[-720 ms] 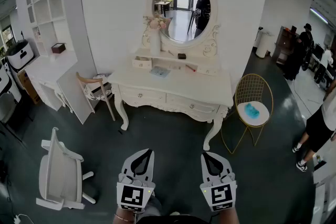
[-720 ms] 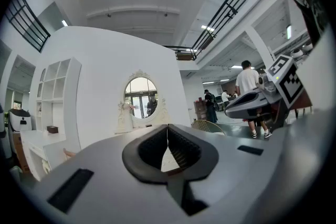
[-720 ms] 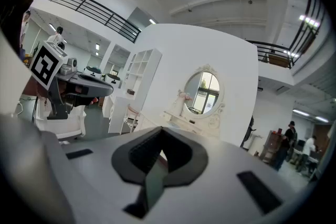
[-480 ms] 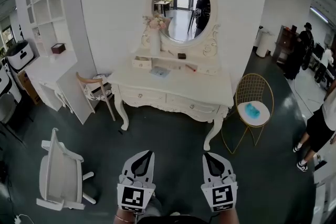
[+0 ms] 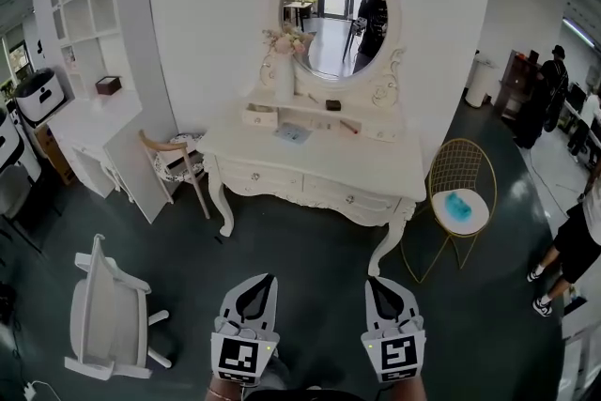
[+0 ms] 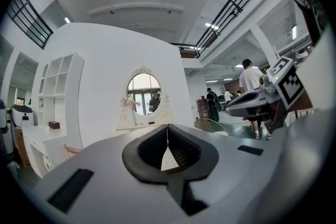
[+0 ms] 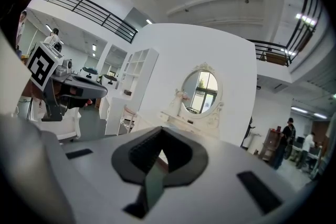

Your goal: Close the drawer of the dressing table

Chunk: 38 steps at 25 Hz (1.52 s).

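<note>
While I hold both claws low in front of me, the left claw is clenched: in the left gripper view its two dark pads meet along a thin seam with nothing between them. The right claw is likewise clamped on nothing, tips together in the right gripper view. The two sit side by side, apart, both pointing to 12 o'clock in the head view, over dark floor.

Dressing table: at 12 o'clock from the pair, well apart from both, with a stretch of bare floor between. It is white with curved legs and stands against the white wall. Neither claw touches it.

Drawer: a small white one at the left end of the table's raised back shelf, below the vase of flowers. It stands a little forward of the shelf front. It lies at 12 o'clock from the left claw and 11 o'clock from the right claw, well apart from either. The front drawers, each with a knob, look flush.

Oval mirror: above the shelf, at 12 o'clock beyond the drawer.

Further out:
- Gold wire chair: at 1 o'clock from the right claw, just beside the table's right end, with something blue on its seat.
- Wooden chair: at 11 o'clock from the left claw, beside the table's left end.
- White chair: at 9 o'clock from the left claw.
</note>
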Available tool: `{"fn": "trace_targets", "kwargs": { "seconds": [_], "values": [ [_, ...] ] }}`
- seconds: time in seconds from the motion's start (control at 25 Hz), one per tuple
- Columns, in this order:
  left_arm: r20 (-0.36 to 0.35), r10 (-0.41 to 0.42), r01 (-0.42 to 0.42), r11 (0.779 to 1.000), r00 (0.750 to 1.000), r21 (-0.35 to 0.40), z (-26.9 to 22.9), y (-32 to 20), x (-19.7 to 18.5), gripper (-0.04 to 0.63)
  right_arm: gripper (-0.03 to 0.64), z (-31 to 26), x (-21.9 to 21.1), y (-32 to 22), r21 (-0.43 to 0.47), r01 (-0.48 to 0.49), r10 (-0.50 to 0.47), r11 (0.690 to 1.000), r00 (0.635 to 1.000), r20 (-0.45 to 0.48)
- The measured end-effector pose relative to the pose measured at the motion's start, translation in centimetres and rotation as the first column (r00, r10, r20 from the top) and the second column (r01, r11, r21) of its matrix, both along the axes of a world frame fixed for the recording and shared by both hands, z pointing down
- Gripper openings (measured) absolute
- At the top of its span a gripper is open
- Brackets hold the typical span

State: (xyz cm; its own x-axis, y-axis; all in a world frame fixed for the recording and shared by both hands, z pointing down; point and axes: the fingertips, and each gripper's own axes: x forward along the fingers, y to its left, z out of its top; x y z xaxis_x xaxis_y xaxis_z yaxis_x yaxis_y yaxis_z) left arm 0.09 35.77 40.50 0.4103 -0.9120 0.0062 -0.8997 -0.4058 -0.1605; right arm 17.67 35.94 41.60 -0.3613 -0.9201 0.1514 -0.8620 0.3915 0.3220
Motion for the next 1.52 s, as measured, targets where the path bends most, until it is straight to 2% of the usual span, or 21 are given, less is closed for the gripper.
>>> {"fn": "trace_targets", "kwargs": {
  "seconds": [0.44, 0.96, 1.24, 1.52],
  "values": [
    [0.002, 0.01, -0.01, 1.0, 1.0, -0.009, 0.1, -6.2, -1.8, 0.017, 0.011, 0.3, -2.0, -5.9, -0.013, -0.003, 0.003, 1.0, 1.0, -0.005],
    [-0.006, 0.075, -0.075, 0.997, 0.997, -0.004, -0.6, -13.9, -5.3, 0.017, 0.011, -0.4, -5.8, -12.6, -0.002, -0.058, 0.058, 0.998, 0.998, -0.023],
    [0.004, 0.109, -0.109, 0.994, 0.994, -0.017, -0.2, -16.5, -7.5, 0.017, 0.011, -0.3, -8.4, -14.7, 0.006, -0.088, 0.088, 0.996, 0.996, -0.02],
    [0.008, 0.128, -0.128, 0.992, 0.992, -0.004, -0.6, -17.9, -8.5, 0.017, 0.011, -0.2, -9.2, -15.5, -0.004, -0.11, 0.109, 0.994, 0.993, -0.036]
  ]
}}
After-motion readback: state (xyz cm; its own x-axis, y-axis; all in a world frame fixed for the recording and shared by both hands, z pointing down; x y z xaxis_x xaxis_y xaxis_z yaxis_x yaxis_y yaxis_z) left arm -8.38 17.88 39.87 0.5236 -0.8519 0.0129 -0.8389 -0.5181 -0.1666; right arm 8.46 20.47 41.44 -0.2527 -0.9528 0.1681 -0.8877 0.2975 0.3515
